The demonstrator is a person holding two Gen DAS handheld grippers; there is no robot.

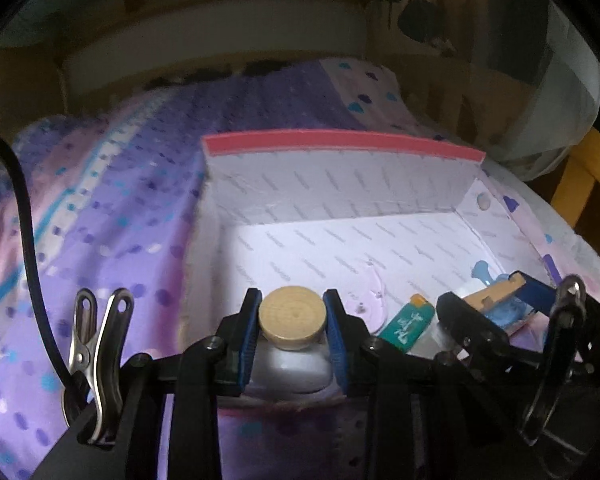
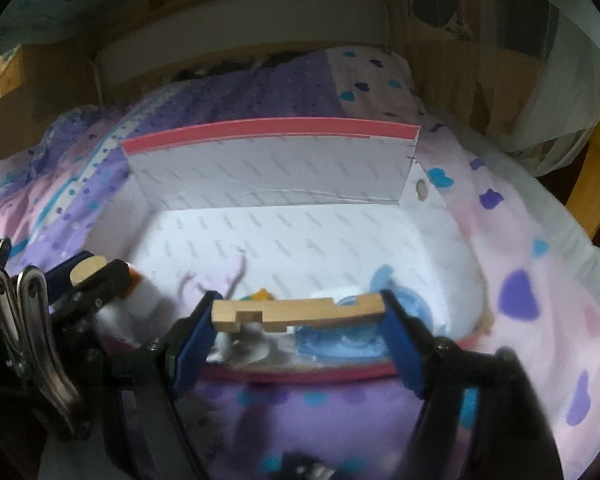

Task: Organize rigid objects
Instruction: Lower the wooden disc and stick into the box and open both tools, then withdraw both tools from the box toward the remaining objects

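Observation:
A white box (image 1: 340,184) with a pink-red top edge lies open on a purple patterned bedspread; it also fills the right wrist view as the box (image 2: 268,176). My left gripper (image 1: 292,318) is shut on a white bottle with a round wooden cap (image 1: 292,316), held over the box's near edge. My right gripper (image 2: 298,312) is shut on a notched wooden bar (image 2: 296,314), gripped end to end above the box's near rim. In the left wrist view the right gripper (image 1: 496,300) and the wooden bar (image 1: 494,290) show at the right. The left gripper (image 2: 96,276) shows at the left of the right wrist view.
Inside the box lie a teal lighter (image 1: 406,322), a pale blue plastic piece (image 2: 352,336) and small light purple items (image 2: 228,276). The bedspread (image 1: 100,220) surrounds the box. A white headboard (image 1: 220,40) and wooden furniture (image 1: 580,184) stand behind.

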